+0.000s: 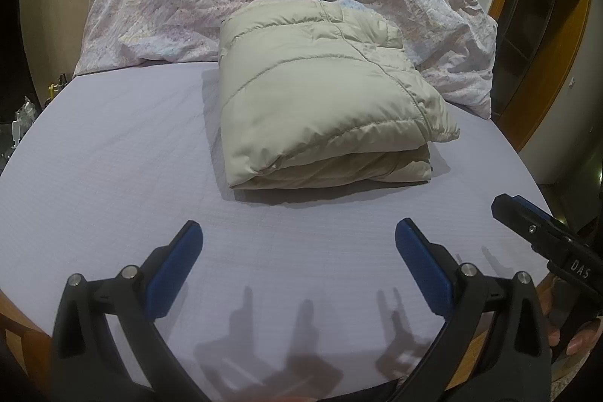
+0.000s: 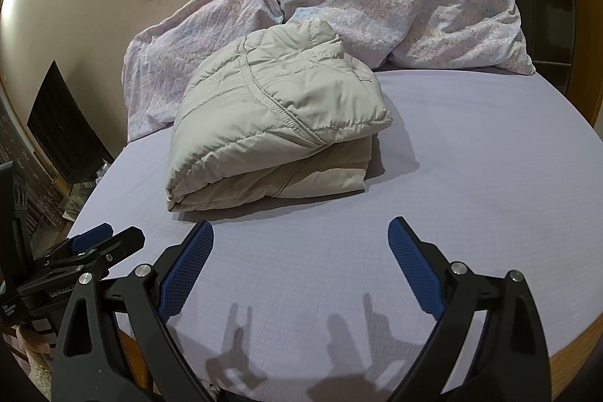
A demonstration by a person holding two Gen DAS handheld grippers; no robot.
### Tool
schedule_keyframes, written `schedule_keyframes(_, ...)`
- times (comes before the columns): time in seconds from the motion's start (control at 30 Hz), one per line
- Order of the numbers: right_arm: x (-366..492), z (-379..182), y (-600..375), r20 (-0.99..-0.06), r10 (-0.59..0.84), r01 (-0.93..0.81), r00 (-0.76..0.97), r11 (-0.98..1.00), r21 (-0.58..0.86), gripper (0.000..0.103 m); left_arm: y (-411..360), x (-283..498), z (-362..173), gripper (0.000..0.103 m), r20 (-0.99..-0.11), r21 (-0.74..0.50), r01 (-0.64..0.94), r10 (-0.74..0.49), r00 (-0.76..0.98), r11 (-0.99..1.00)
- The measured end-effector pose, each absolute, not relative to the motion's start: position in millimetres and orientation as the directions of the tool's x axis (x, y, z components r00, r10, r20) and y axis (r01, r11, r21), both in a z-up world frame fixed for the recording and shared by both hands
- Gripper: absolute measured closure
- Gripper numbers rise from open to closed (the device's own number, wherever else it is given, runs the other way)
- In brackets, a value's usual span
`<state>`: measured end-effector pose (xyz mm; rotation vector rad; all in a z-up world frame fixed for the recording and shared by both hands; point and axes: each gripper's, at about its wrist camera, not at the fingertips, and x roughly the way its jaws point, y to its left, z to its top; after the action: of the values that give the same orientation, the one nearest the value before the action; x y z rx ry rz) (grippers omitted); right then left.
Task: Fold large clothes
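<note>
The beige puffer jacket [image 1: 320, 97] lies folded into a compact stack mid-bed at 12 o'clock, against the crumpled duvet [image 1: 188, 6], so the left gripper [image 1: 297, 251] and right gripper [image 2: 301, 247] hang back, jaws wide and empty, apparently finished.

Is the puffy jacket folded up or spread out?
Folded. The jacket lies as a compact bundle on the bed, its layers stacked at the near edge.
</note>
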<state>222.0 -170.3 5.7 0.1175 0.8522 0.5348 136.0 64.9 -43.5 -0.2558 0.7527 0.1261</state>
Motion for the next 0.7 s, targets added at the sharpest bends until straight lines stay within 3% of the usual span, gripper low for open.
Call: schedule_keyframes(0.7, 222.9, 5.4, -170.1, -0.685, 0.495, -0.401, 0.535, 0.862, 0.309, 0.007, 62.9, 137.5, -46.2, 0.002, -0.690, -0.185, -0.202, 0.019, 0.723, 0.962)
